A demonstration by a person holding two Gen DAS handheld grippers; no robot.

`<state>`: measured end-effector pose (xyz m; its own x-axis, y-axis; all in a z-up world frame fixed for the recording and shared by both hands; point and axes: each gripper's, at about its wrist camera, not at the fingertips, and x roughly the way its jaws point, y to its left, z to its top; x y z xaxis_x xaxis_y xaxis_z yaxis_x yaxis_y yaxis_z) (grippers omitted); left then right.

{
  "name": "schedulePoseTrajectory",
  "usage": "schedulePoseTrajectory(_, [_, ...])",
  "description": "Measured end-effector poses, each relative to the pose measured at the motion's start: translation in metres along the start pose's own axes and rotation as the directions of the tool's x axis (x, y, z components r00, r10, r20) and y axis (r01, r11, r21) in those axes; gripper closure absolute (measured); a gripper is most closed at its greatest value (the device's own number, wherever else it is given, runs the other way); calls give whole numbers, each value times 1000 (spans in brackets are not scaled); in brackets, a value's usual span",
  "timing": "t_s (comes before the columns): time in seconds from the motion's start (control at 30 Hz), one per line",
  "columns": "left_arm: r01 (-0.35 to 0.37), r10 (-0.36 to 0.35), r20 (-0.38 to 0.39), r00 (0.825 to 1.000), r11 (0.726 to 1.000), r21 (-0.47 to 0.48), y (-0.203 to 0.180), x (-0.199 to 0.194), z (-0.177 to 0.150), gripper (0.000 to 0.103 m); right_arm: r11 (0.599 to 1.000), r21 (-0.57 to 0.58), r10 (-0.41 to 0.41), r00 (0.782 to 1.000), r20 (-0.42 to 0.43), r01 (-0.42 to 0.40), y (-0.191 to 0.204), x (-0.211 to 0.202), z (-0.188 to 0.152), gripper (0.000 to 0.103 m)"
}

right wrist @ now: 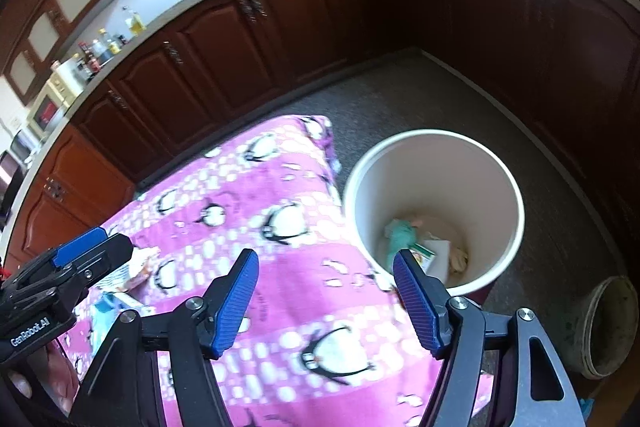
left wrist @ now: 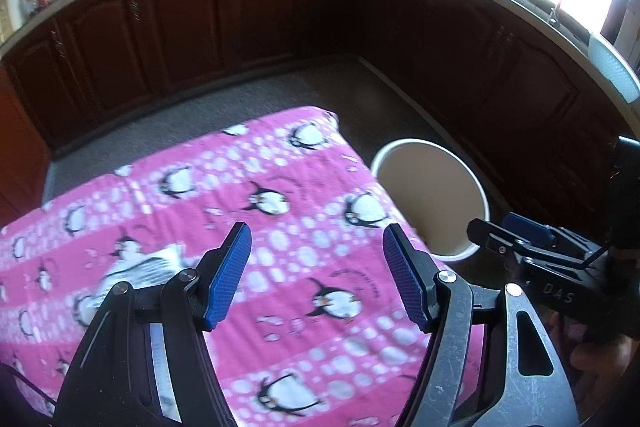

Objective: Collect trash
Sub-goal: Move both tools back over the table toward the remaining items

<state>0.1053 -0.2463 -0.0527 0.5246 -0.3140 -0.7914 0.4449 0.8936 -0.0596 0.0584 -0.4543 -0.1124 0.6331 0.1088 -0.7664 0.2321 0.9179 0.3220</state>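
My left gripper (left wrist: 316, 229) hangs open over the table's pink penguin cloth (left wrist: 280, 167), with nothing between its blue pads. A crumpled white wrapper (left wrist: 140, 267) lies on the cloth just left of its left finger. My right gripper (right wrist: 325, 255) is also open and holds nothing, above the cloth's right edge beside a white bin (right wrist: 432, 171). Inside the bin lie a teal scrap (right wrist: 400, 235) and a small carton (right wrist: 434, 255). At the left of the right wrist view, a wrapper (right wrist: 138, 267) and a blue-white packet (right wrist: 108, 307) lie under the left gripper (right wrist: 100, 247). The bin (left wrist: 432, 187) and the right gripper (left wrist: 492, 233) show at the left wrist view's right.
Dark wooden cabinets (left wrist: 180, 27) under a counter wrap the far side and the right. A strip of grey floor (right wrist: 380, 99) runs between them and the table. A worn, dirty bucket (right wrist: 608, 327) stands on the floor right of the bin. A hand (right wrist: 60, 379) holds the left gripper.
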Motion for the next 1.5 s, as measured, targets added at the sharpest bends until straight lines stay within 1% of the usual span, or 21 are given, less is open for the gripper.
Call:
schedulePoseTrajectory(0.2, [-28, 30, 43, 999, 998, -52, 31, -26, -9, 36, 998, -52, 21, 1000, 11, -20, 33, -5, -6, 35])
schedulePoseTrajectory(0.43, [-49, 55, 79, 995, 995, -83, 51, -49, -21, 36, 993, -111, 36, 999, 32, -33, 65, -15, -12, 34])
schedulePoseTrajectory(0.53, [-58, 67, 90, 994, 994, -93, 60, -57, -26, 36, 991, -130, 38, 998, 41, -33, 76, -18, -16, 32])
schedulePoseTrajectory(0.8, [-72, 84, 96, 992, 989, -130, 85, -69, -39, 36, 981, -187, 60, 998, 26, -54, 107, -18, -26, 32])
schedulePoseTrajectory(0.9, [-46, 60, 84, 995, 986, -163, 102, -74, -46, 36, 976, -208, 70, 997, 18, -65, 117, -17, -29, 32])
schedulePoseTrajectory(1.07, [3, 6, 37, 999, 972, -237, 139, -78, -60, 36, 967, -237, 89, 996, -8, -88, 130, -12, -36, 31])
schedulePoseTrajectory(1.23, [-19, 17, -8, 1000, 960, -281, 172, -79, -81, 36, 962, -250, 102, 993, -59, -114, 141, 1, -46, 31])
schedulePoseTrajectory(1.4, [-19, 1, -56, 998, 947, -321, 198, -80, -107, 36, 953, -271, 109, 989, -102, -134, 154, 13, -57, 31])
schedulePoseTrajectory(1.5, [-22, -6, -86, 996, 949, -316, 205, -81, -123, 36, 947, -280, 121, 983, -137, -156, 161, 21, -64, 31])
